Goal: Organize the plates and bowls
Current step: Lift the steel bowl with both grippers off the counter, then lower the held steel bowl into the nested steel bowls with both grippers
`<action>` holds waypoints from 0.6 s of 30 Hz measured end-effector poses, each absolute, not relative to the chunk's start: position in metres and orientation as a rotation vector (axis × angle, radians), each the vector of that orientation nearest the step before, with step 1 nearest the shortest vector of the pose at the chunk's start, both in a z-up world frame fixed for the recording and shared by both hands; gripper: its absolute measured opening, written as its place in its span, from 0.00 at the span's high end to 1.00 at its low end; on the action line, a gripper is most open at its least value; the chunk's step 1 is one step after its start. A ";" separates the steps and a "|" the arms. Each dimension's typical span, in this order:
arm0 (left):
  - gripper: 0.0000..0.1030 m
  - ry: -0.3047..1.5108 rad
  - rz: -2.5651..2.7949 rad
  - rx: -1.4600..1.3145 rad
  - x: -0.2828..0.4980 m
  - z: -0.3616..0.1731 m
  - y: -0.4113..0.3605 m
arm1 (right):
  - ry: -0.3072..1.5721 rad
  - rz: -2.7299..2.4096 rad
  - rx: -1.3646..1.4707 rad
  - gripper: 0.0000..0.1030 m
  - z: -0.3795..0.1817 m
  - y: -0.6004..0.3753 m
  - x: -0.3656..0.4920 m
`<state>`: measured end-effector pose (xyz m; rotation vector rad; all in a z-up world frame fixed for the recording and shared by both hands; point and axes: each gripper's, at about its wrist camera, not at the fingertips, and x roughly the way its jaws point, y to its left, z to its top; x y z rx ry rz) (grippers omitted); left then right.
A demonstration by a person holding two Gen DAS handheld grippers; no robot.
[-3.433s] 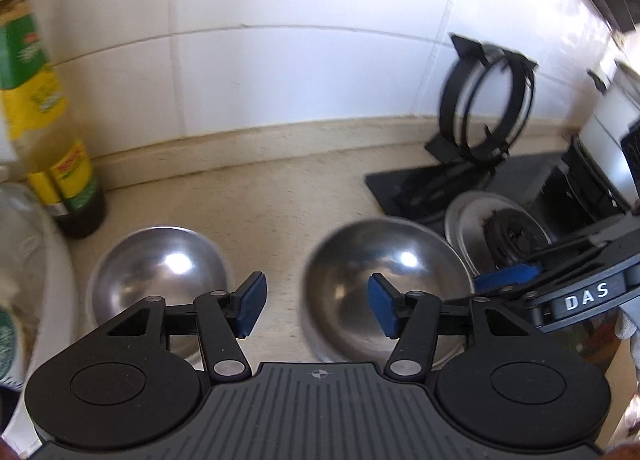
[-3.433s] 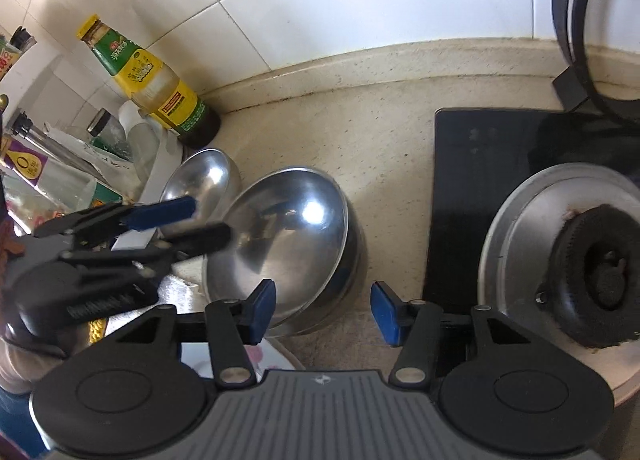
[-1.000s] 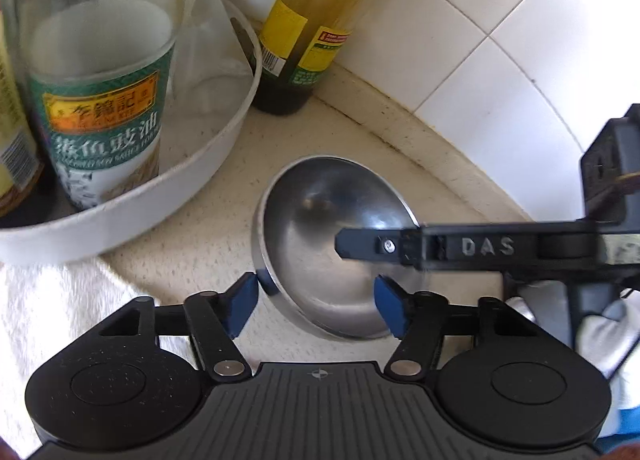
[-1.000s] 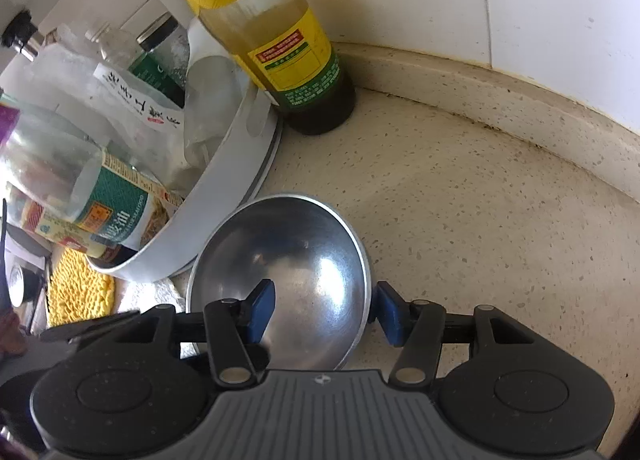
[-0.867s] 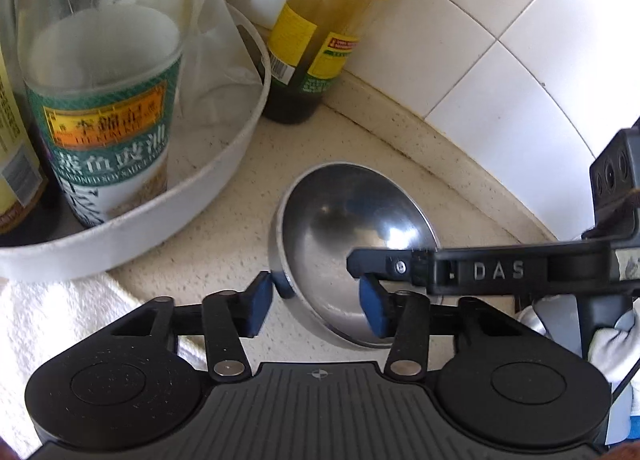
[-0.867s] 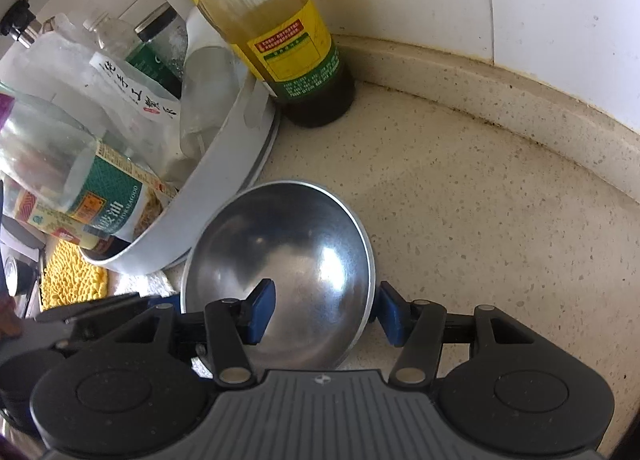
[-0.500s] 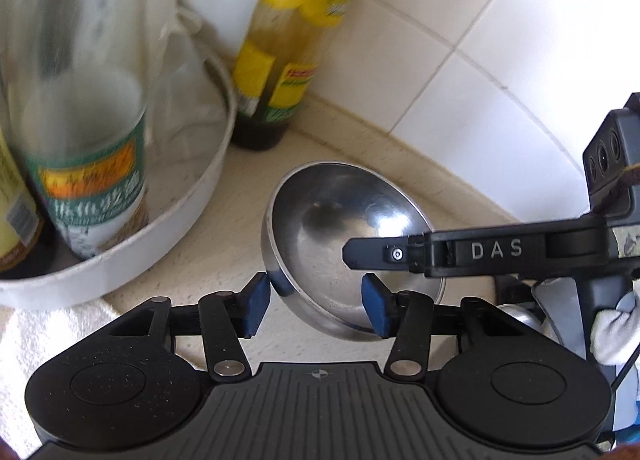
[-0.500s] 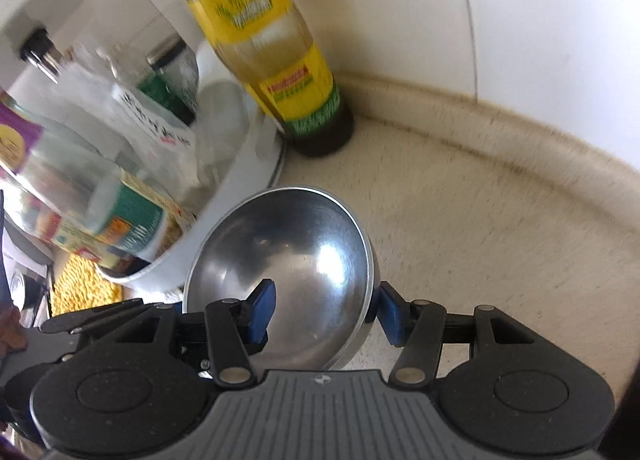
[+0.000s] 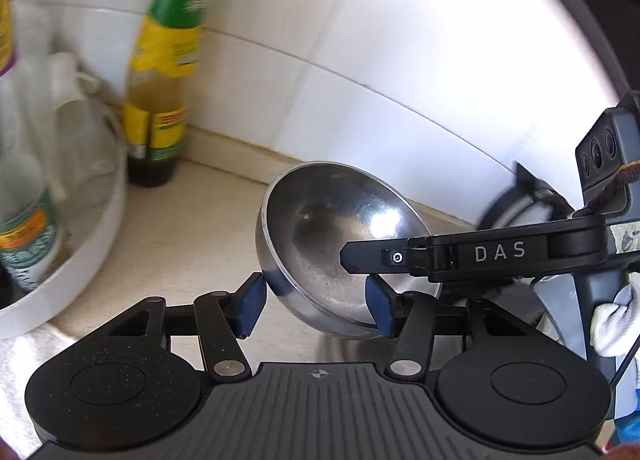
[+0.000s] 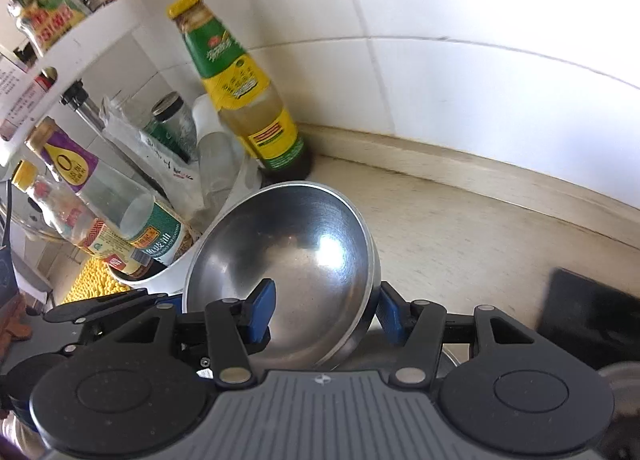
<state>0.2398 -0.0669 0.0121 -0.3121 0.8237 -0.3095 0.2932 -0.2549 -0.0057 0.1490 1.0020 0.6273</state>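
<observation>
A small steel bowl (image 9: pixel 332 227) hangs tilted above the counter, its opening turned up and toward the cameras. My left gripper (image 9: pixel 314 308) is shut on its near wall, one blue pad outside and one inside. In the right wrist view the same bowl (image 10: pixel 288 244) fills the middle. My right gripper (image 10: pixel 326 314) straddles the bowl's right rim at an open width, its right pad against the outer wall. The right gripper's finger (image 9: pixel 500 252) reaches into the bowl from the right. A blurred grey steel shape (image 9: pixel 340 344) lies under the bowl.
A yellow-labelled oil bottle (image 10: pixel 248 91) stands against the tiled wall. Left of it, a white tub (image 9: pixel 80 244) holds several bottles. A white towel (image 9: pixel 24 360) lies at the near left, and the black stove glass (image 10: pixel 588 316) is on the right.
The left gripper's pads closed on the small bowl's wall. Both grippers then lifted the bowl off the counter, tilted it and carried it away from the tub.
</observation>
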 end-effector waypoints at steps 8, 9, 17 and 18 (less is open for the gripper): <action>0.39 0.851 -0.432 -0.255 0.230 0.010 -0.094 | 1.010 0.529 0.194 0.45 -0.002 -0.291 0.269; 0.39 0.856 -0.450 -0.251 0.230 0.008 -0.095 | 1.015 0.513 0.192 0.45 -0.005 -0.294 0.268; 0.27 0.853 -0.460 -0.165 0.216 0.005 -0.083 | 1.043 0.403 0.215 0.40 -0.021 -0.326 0.257; 0.26 0.852 -0.476 -0.139 0.212 0.005 -0.081 | 1.038 0.401 0.220 0.40 -0.020 -0.328 0.255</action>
